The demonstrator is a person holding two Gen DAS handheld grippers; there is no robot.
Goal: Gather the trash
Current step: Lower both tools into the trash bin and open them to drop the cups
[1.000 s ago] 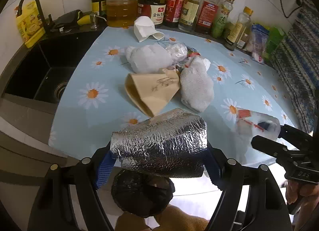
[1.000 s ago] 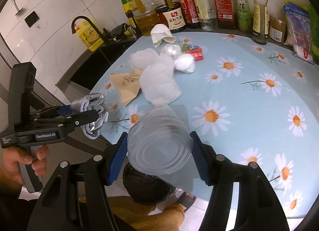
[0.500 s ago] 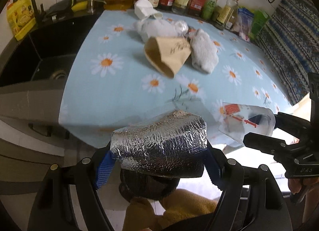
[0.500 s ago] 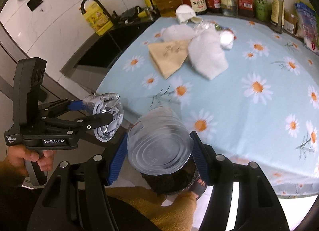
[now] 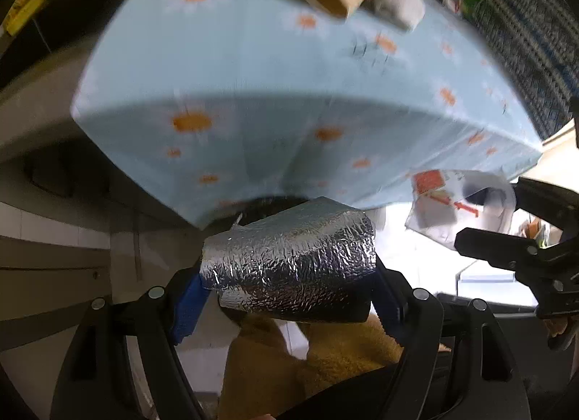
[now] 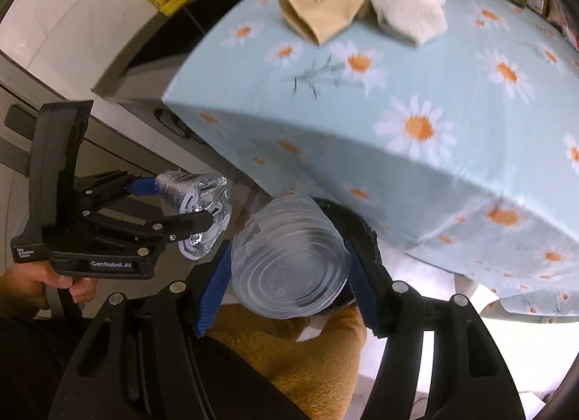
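Both tongs grip trash: left foil wad, right seemingly plastic cup.

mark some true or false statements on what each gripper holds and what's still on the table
1. The left gripper is shut on a foil wad. True.
2. The right gripper holds a glass bottle. False: it is shut on a clear plastic cup.
3. A brown paper bag lies on the tablecloth. True.
4. The table holds no trash. False: the bag and a white wrapped bundle beside it are on it.
5. Both grippers are past the table's edge, above a black bin. True.
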